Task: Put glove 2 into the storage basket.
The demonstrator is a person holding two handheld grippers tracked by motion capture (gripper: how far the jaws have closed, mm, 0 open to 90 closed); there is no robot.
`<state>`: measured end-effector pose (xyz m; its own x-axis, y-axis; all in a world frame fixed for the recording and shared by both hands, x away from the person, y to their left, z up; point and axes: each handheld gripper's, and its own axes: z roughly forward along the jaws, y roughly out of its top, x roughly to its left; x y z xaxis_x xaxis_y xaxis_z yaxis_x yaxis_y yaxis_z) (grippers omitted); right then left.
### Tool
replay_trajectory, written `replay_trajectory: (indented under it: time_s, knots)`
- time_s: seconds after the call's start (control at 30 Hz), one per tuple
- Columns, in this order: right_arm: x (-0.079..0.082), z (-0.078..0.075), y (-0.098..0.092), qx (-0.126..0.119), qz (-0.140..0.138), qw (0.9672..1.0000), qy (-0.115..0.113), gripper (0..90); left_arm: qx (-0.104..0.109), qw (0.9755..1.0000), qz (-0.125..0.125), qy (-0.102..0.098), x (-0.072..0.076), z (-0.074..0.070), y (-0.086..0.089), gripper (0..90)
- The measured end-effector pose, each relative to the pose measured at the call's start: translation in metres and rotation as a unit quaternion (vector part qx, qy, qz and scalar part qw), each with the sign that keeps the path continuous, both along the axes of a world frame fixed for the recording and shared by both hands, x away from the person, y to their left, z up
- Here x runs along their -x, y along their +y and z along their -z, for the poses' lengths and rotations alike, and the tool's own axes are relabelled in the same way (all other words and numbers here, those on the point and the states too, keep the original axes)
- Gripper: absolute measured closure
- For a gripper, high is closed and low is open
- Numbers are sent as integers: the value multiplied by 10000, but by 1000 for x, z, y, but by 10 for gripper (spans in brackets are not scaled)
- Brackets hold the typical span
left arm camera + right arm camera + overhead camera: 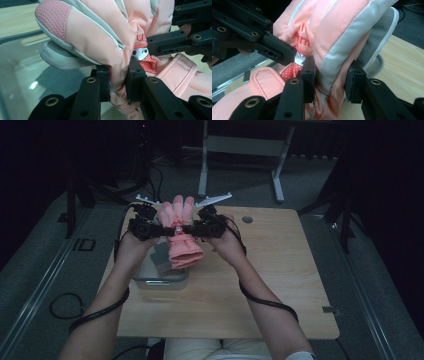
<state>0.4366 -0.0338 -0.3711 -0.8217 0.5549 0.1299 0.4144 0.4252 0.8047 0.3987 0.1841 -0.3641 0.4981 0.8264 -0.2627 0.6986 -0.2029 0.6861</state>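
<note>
Both grippers hold one pink glove (178, 227) in the air above the desk (260, 270), near its far left part, over a clear box (161, 277) where a grey glove (161, 256) lies. The left gripper (170, 231) has its fingers (103, 82) clamped on the glove's left edge near the wrist; the right gripper (186, 228) has its fingers (308, 77) clamped on the opposite edge — they stand wider, because they pinch a thicker fold of padding. The glove hangs between them with its finger parts pointing away from the person and its cuff toward the person. I judge the step as lifting the glove, held on both sides, just above the box. The next move probably calls for both hands to travel together, so the fabric does not slip or stretch, and then lower it to its place. On the glove there is red stitched writing — the letters are not readable for me — and a small white patch with dark dots beside red dotted fabric.
</note>
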Motion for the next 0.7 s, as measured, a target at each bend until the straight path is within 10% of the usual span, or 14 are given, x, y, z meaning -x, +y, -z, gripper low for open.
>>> replay_trajectory:
  time_s: [0.4, 0.7]
  knots:
    - [-9, 12, 40, 67, -221, 9997, 112, 653, -85, 9996, -260, 80, 1, 10, 32, 753]
    - [-23, 45, 55, 179, -254, 9986, 424, 653, 17, 9985, -374, 404, -13, 48, 45, 753]
